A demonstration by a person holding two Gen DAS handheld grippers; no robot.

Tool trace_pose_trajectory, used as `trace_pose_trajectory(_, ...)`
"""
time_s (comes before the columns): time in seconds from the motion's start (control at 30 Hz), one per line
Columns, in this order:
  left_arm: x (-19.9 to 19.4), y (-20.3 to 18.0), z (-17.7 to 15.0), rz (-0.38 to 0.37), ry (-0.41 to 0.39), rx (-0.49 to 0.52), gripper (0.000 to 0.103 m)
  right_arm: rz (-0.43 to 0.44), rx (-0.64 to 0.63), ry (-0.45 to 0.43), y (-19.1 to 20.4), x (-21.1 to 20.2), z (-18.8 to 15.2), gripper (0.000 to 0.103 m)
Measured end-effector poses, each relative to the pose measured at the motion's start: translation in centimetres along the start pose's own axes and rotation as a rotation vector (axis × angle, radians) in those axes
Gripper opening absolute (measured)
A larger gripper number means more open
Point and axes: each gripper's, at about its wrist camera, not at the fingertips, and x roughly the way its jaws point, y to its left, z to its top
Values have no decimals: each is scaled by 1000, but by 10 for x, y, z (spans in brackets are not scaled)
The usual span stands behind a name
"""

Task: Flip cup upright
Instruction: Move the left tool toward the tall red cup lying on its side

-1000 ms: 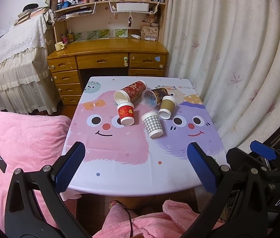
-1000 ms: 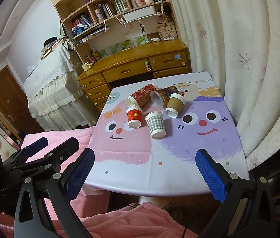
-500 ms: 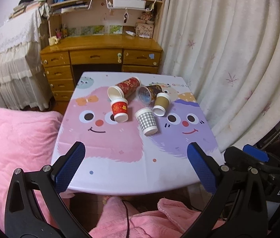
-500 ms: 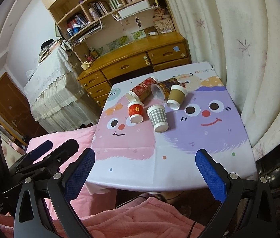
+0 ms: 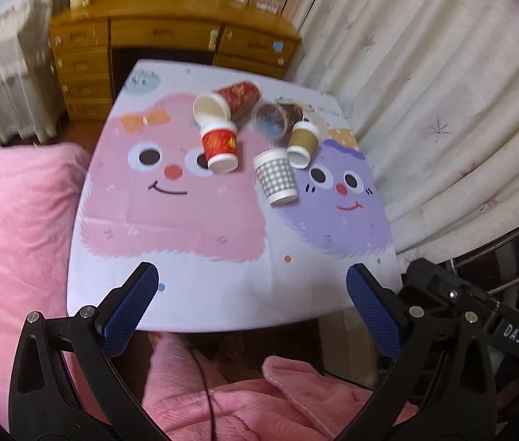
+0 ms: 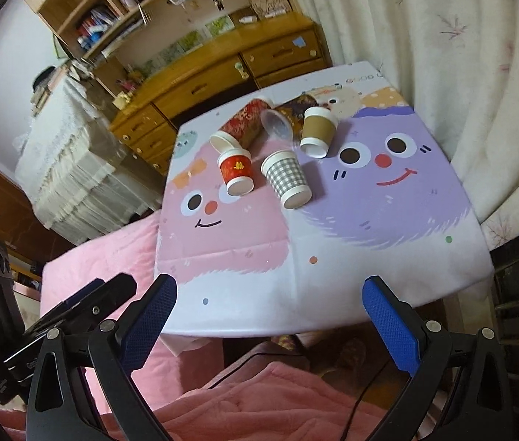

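Note:
Several paper cups lie on their sides at the far half of a small table [image 5: 193, 242]: a short red cup [image 5: 219, 144] [image 6: 238, 169], a grey checked cup [image 5: 276, 178] [image 6: 287, 178], a brown cup [image 5: 302, 140] [image 6: 318, 131], a tall red patterned cup [image 5: 235, 97] [image 6: 244, 123] and a dark cup with a clear mouth [image 5: 277, 119] [image 6: 281, 121]. My left gripper [image 5: 252, 312] is open and empty above the table's near edge. My right gripper [image 6: 268, 316] is open and empty, also at the near edge, far short of the cups.
The table wears a cartoon-face cloth. A pink blanket [image 5: 13, 220] lies to the left and over the person's lap below. Cream curtains [image 5: 443, 92] hang at the right. A wooden desk [image 5: 171, 36] with shelves stands behind the table.
Both grippers have risen and tilted down toward the table, so the cups sit lower in view. The cups have not moved. Both grippers stay open.

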Motion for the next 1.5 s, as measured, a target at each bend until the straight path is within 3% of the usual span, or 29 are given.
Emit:
trace_pose_trajectory(0.23, 29, 71, 40, -21, 165, -34, 101, -95, -32, 5, 64, 50, 38, 103)
trace_pose_trajectory(0.47, 59, 122, 69, -36, 299, -57, 101, -196, -236, -38, 121, 80, 73, 103)
trace_pose_trajectory(0.73, 88, 115, 98, -73, 350, -79, 101, -291, -567, -67, 155, 99, 107, 103)
trace_pose_trajectory(0.97, 111, 87, 139, -13, 401, -169, 101, -209, -658, -79, 135, 115, 157, 103)
trace_pose_trajectory(1.17, 137, 65, 174, 64, 306, -442, 100, -72, -681, -99, 87, 148, 217, 103)
trace_pose_trajectory(1.37, 177, 39, 207, 38, 185, -704, 98, 1, -566, -82, 20, 193, 293, 103)
trace_pose_trajectory(1.5, 215, 28, 229, 14, 186, -872, 98, 43, -497, -67, -22, 229, 337, 103)
